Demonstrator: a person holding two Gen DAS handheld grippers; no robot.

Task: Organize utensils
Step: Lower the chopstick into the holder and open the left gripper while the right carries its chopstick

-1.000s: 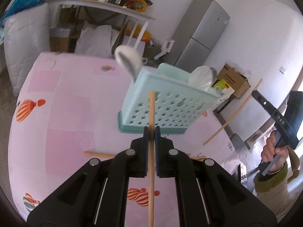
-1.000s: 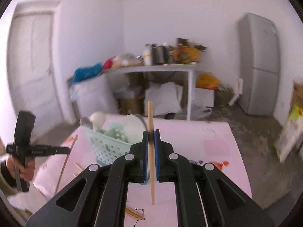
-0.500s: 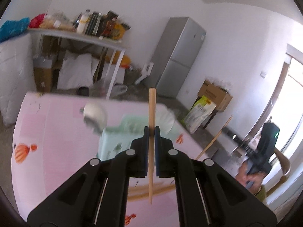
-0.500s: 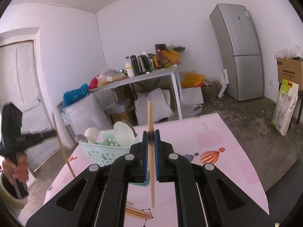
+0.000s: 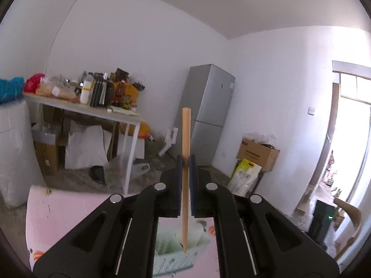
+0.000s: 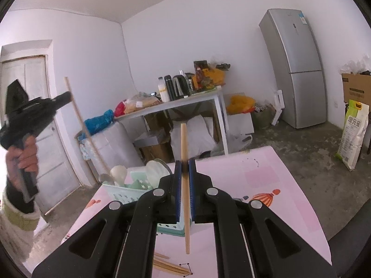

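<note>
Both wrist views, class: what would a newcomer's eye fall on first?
A wooden chopstick stands clamped upright in the left gripper, its tip above the mint utensil basket. The right gripper pinches another chopstick, with loose chopsticks on the pink table below.

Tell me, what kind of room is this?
Probably a home kitchen doubling as storage: a tall silver fridge, a white table crowded with bottles and a kettle, and a mint plastic utensil basket.
</note>
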